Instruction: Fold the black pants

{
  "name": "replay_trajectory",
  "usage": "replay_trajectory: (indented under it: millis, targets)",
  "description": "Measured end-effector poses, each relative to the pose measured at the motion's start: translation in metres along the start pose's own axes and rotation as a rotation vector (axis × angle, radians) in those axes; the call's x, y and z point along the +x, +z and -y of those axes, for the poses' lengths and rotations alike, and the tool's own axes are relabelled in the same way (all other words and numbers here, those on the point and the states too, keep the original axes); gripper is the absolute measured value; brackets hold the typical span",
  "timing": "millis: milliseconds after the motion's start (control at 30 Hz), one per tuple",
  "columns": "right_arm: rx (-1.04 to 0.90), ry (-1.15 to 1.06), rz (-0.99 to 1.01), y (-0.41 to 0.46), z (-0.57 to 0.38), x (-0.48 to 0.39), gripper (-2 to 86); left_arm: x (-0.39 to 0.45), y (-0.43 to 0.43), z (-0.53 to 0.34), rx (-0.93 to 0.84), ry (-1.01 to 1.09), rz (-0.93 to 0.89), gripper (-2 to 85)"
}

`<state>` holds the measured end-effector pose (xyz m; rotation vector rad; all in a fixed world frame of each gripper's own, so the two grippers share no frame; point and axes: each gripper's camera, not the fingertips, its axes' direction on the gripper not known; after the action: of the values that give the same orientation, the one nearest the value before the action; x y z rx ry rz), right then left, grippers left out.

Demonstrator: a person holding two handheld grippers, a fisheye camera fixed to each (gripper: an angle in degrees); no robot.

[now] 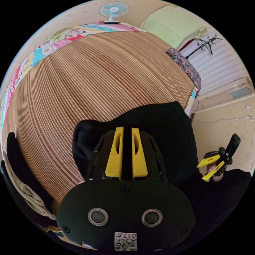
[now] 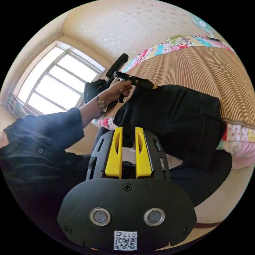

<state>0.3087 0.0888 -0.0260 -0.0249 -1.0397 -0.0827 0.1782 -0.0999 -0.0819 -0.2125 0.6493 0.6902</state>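
1. The left gripper (image 1: 127,130) had its yellow jaws nearly pressed together, with black fabric filling the thin gap; it appeared to pinch the edge of the black pants (image 1: 159,127), though black on black made the contact hard to judge.
2. The right gripper (image 2: 128,130) hung off the bed's edge, jaws slightly spread with a pale gap between them, gripping nothing; in the left gripper view it appeared off to the side (image 1: 209,166), jaws splayed in the air.
3. The pants lay in a folded heap at the near edge of a woven straw mat (image 1: 87,79) covering the bed, a pocket seam visible (image 2: 180,106).
4. A bright patchwork sheet (image 1: 39,51) bordered the mat.
5. Around the room: an electric fan (image 1: 114,10), a pale green blanket (image 1: 172,24), a black coat stand (image 1: 204,45), a bright window (image 2: 58,79).
6. The person's hand (image 2: 119,89), a watch on its wrist, gripped the left gripper's handle; a dark sleeve (image 2: 39,132) filled that side.
7. Each gripper's body carried a small code sticker (image 1: 125,241), too small to read reliably.
8. A dark strip and pale cloth (image 1: 24,186) at the left view's rim were cut off and unclear.
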Motion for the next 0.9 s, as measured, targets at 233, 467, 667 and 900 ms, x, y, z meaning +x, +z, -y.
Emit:
replay_trajectory:
  millis: [233,467,667,900]
  targets:
    - [0.179,0.411,0.285,-0.006,0.034,0.116,13.7,0.075,-0.035,-0.031,0.227,0.049,0.063,-0.5]
    - [0.056,0.318,0.261,0.015,0.068,0.119,13.8,-0.007,0.016,0.108,-0.271,0.058,0.211,16.7]
    - [0.095,0.321,0.263,0.006,0.063,0.14,14.1,-0.043,0.046,0.109,-0.322,0.016,0.035,6.8]
    - [0.244,0.342,0.406,-0.012,0.046,0.193,18.8,0.083,-0.047,-0.017,0.111,0.326,-0.289,4.1]
